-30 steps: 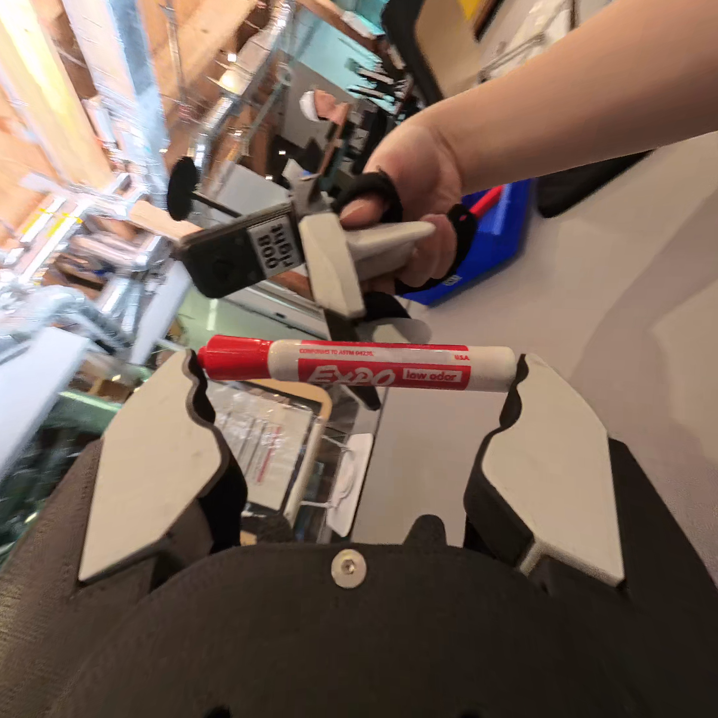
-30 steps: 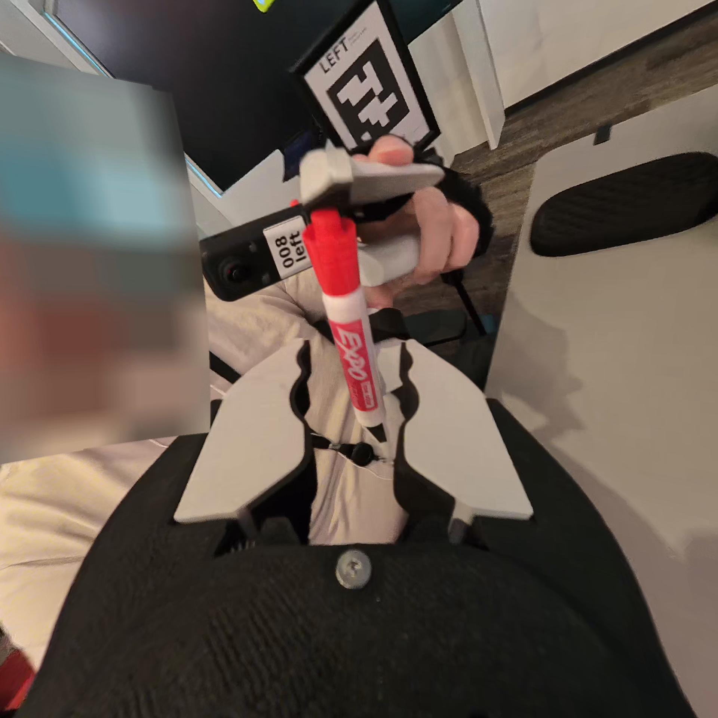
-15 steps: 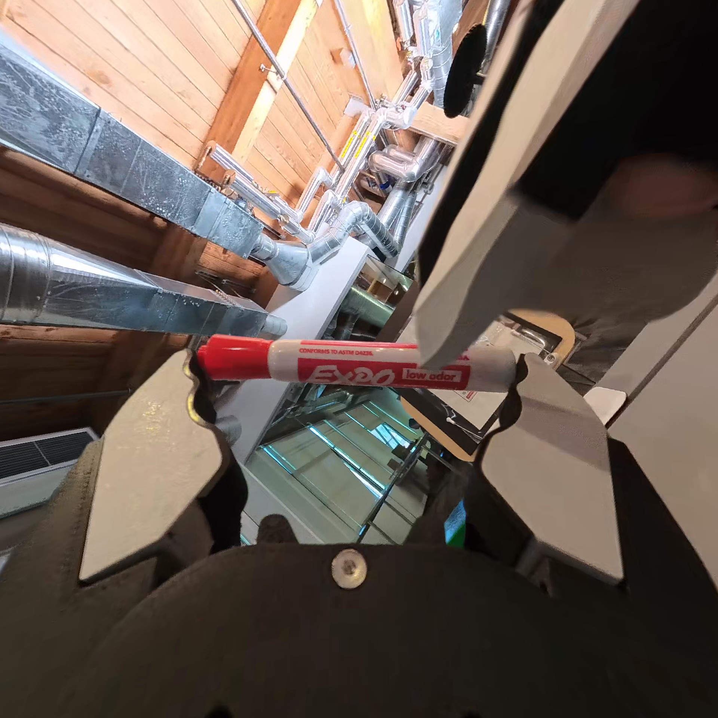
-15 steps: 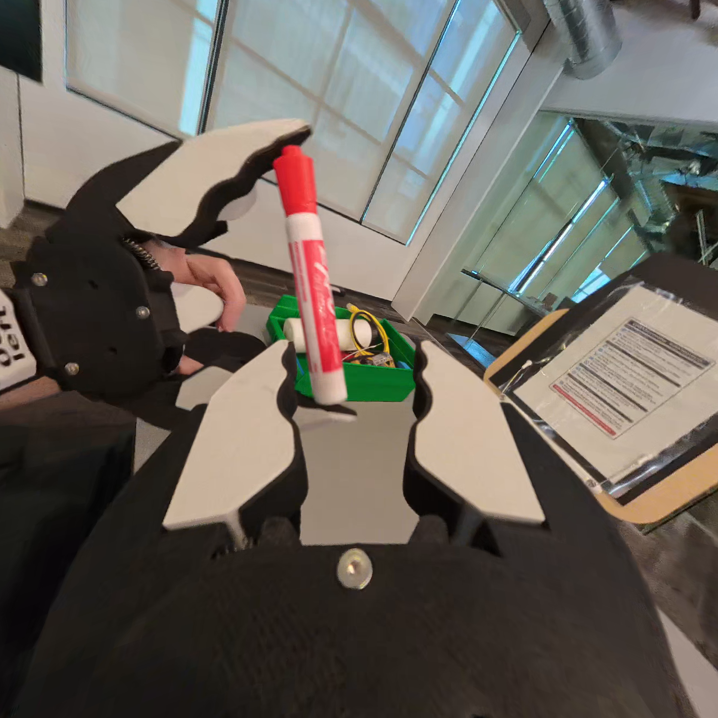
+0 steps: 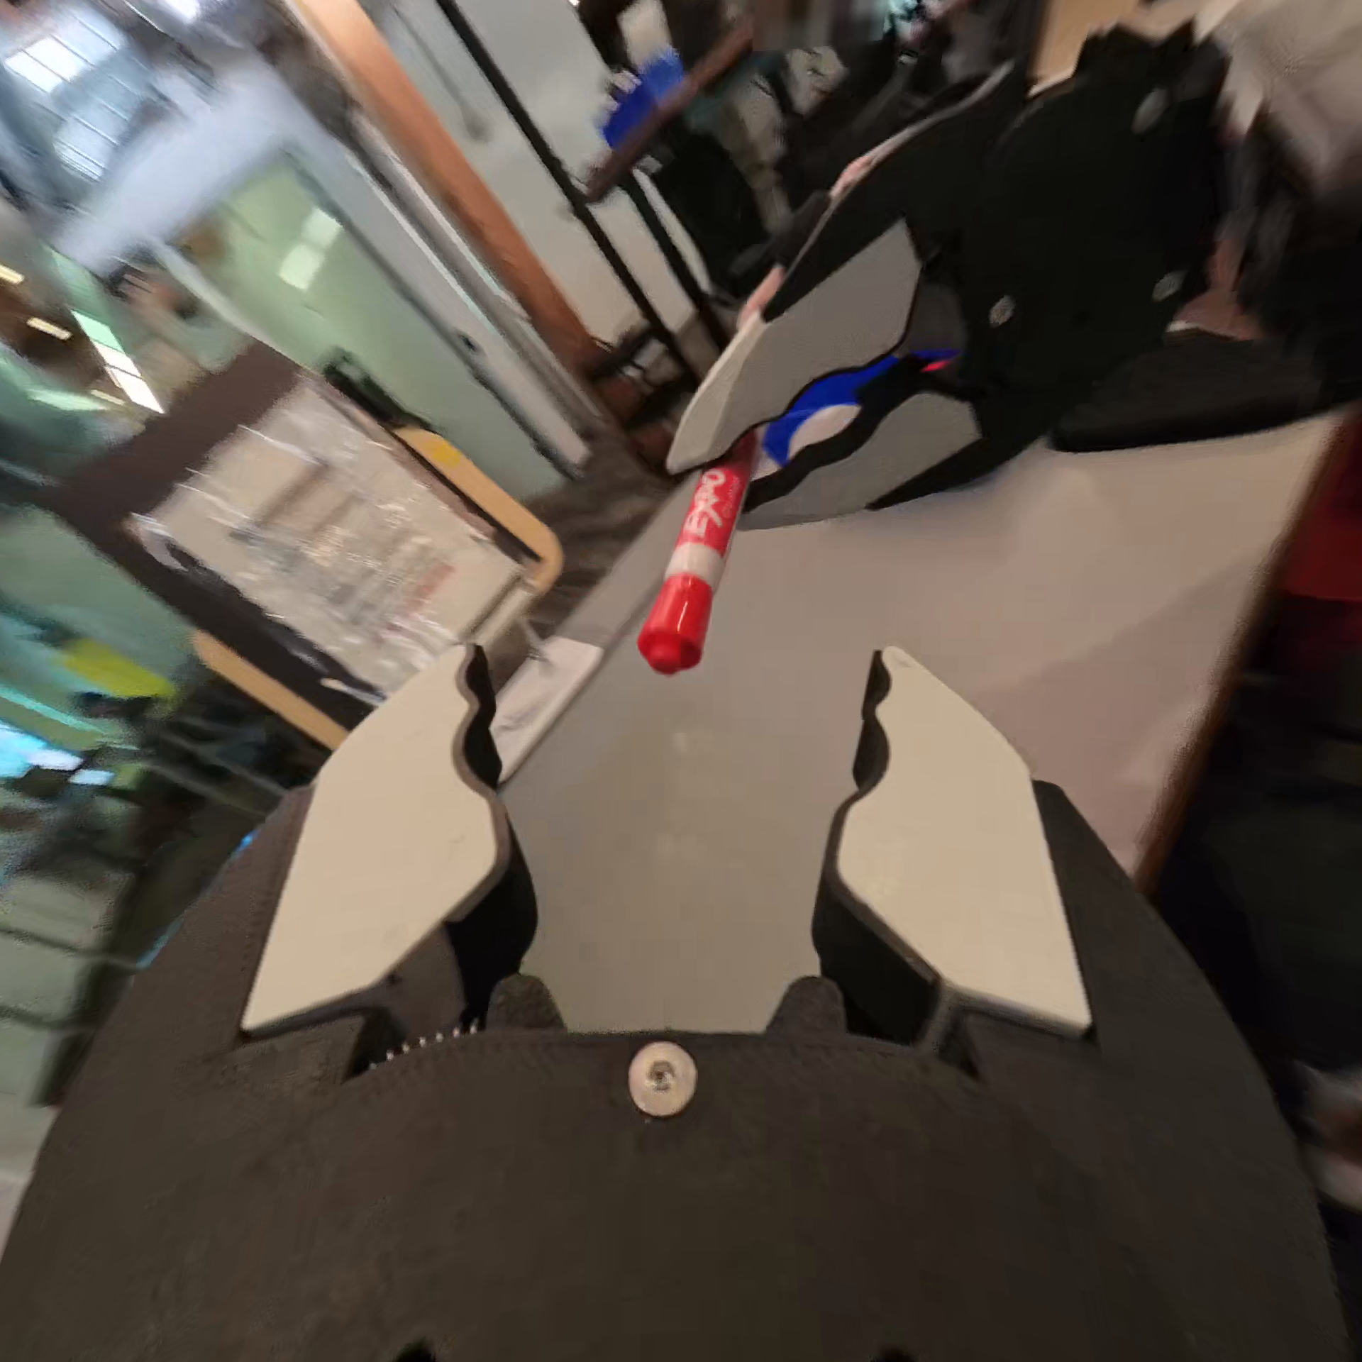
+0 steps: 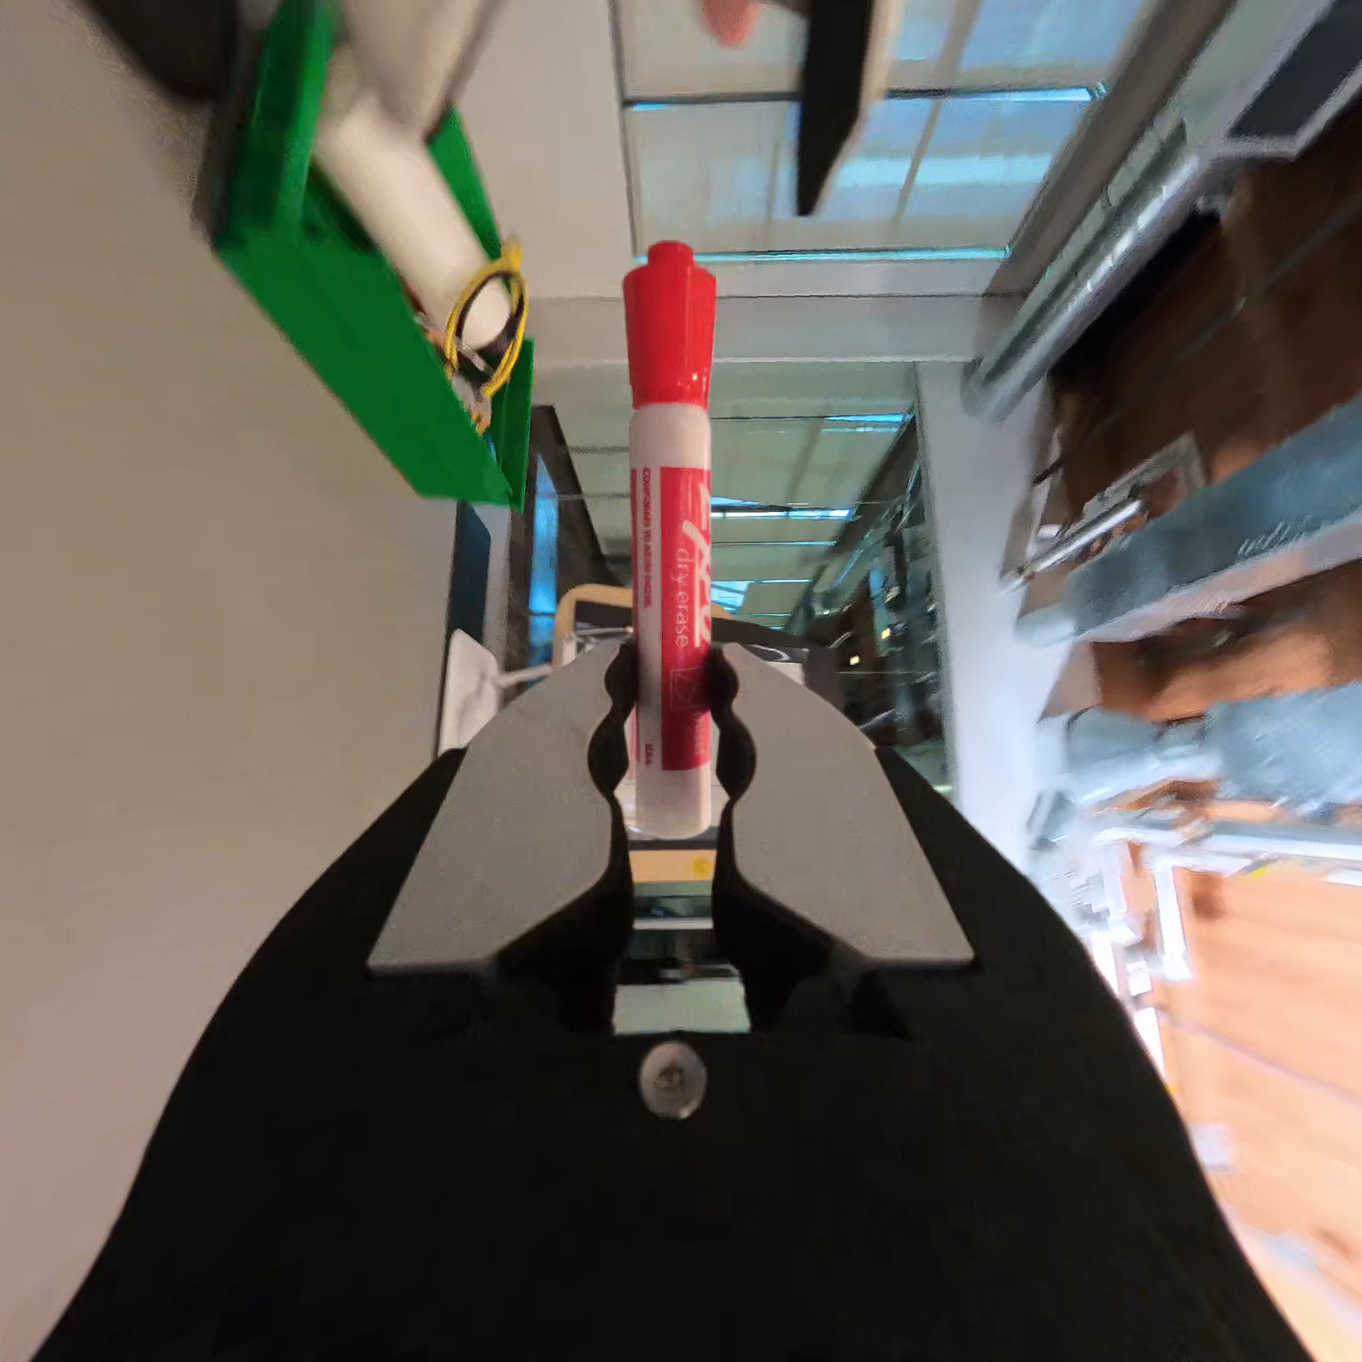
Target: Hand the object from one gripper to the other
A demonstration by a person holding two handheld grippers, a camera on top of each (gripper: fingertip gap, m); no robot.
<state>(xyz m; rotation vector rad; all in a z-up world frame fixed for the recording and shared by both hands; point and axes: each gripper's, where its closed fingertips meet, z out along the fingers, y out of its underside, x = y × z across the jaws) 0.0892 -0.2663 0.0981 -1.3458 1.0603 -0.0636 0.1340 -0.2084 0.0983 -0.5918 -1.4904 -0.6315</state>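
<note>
Left wrist view looks along a grey tabletop (image 5: 995,612) that fills the middle of the scene, with blurred room fittings and a framed board (image 5: 332,531) off to the left. Over that surface the left gripper (image 5: 674,682) has its two pale fingers (image 5: 398,840) spread wide with nothing between them. Farther off, at the upper right, the right gripper (image 5: 744,472) shows from the side, its fingers pinched on the barrel end of a red-capped marker (image 5: 700,545) whose cap slants down toward the left gripper's gap without touching it. Right wrist view is turned sideways, a pale surface at the left and a wooden ceiling with metal ducts at the right. A green bin (image 6: 368,317) holding a white roll (image 6: 413,206) and some yellow wire (image 6: 494,324) sits at the upper left. At centre, the right gripper (image 6: 671,671) is clamped narrowly on the marker (image 6: 671,531), gripping its lower barrel, with the red cap pointing straight away from the camera.
</note>
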